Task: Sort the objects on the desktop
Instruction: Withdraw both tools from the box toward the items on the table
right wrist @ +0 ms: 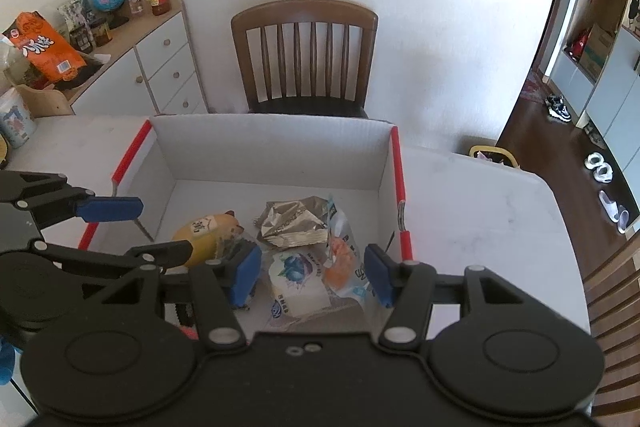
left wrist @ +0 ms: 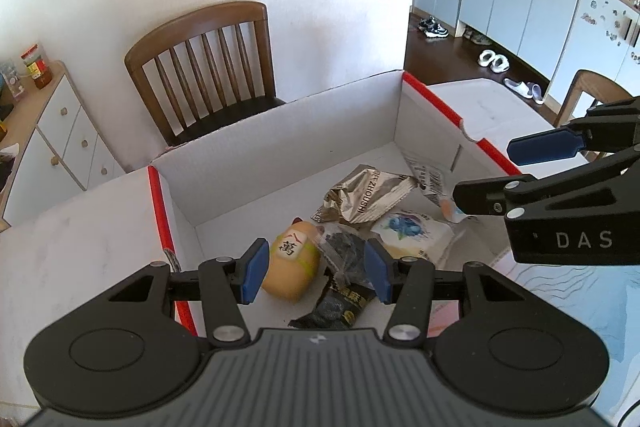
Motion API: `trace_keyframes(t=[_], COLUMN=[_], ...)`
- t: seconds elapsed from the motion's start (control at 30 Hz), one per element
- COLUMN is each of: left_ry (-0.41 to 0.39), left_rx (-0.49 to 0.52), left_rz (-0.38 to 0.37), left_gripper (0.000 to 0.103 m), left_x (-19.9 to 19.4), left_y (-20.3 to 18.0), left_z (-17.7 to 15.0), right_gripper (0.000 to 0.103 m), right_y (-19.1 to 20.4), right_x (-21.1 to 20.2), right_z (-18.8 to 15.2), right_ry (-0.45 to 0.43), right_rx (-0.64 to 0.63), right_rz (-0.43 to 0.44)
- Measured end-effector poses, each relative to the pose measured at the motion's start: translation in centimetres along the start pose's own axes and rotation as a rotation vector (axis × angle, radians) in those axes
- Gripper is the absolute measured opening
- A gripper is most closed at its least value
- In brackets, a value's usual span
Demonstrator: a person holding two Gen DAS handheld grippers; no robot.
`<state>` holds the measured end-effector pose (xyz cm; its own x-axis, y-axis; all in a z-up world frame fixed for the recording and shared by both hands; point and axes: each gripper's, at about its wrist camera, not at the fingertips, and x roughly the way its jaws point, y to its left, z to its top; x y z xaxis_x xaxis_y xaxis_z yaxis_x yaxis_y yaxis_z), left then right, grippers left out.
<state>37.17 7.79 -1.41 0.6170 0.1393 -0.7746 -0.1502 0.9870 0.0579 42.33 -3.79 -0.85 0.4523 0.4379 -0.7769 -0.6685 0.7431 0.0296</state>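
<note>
My left gripper (left wrist: 314, 273) hangs over the cardboard box (left wrist: 280, 131) with jaws wide and empty; my right gripper (right wrist: 312, 275) at three o'clock is the same. I count five things inside: one yellow toy (left wrist: 292, 267) at nine o'clock, one black packet (left wrist: 334, 309), one silver wrapper (left wrist: 366, 199), one white pouch (left wrist: 412, 235), one clear orange packet (right wrist: 340, 255). The bare desk (right wrist: 480, 211) suggests sorting is nearly finished.

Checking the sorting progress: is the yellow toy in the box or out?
In: the yellow toy lies on its side on the floor of the box, beside snack packets.
</note>
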Motion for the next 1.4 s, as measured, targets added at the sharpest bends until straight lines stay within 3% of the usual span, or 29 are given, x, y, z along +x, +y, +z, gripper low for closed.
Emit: trace_keyframes(t=[0.23,0.43,0.53,0.83,0.93,1.0,1.13,1.23,1.4], left_ry=[-0.026,-0.058,-0.072,-0.117,-0.125,-0.131,-0.135,-0.143,-0.161], left_rx=[-0.039,-0.060,-0.063,-0.062,-0.066,-0.073,-0.078,-0.092,-0.106], left_rz=[-0.018,-0.031,-0.043,-0.060,-0.070,-0.072,-0.080,-0.079,-0.069], left_gripper=[0.051,0.051,0.061,0.068,0.071,0.081,0.087,0.102,0.103], left_x=[-2.2,-4.1,-5.1,-7.3,-7.8,-8.1,-8.5,-8.7,-9.3], left_y=[0.0,-0.2,-0.3,-0.7,-0.9,-0.9,-0.9,-0.8,-0.5], left_z=[-0.7,-1.4,-1.8,-3.0,-3.5,-3.9,-4.6,-5.0,-5.8], right_gripper=[0.057,0.064,0.064,0.065,0.071,0.073,0.081,0.085,0.092], right_y=[0.1,0.0,0.1,0.8,0.8,0.9,0.9,1.0,1.3], right_x=[-2.3,-3.9,-4.6,-7.1,-7.8,-8.3,-8.9,-9.4,-10.4], right_z=[-0.5,-1.4,-2.0,-3.3,-3.7,-3.9,-4.4,-4.8,-5.7], right_ry=[-0.033,-0.066,-0.080,-0.135,-0.154,-0.169,-0.195,-0.211,-0.236], right_rx=[0.009,0.022,0.029,0.036,0.041,0.038,0.039,0.042,0.039], right_rz=[0.019,0.027,0.031,0.057,0.066,0.066,0.072,0.081,0.093])
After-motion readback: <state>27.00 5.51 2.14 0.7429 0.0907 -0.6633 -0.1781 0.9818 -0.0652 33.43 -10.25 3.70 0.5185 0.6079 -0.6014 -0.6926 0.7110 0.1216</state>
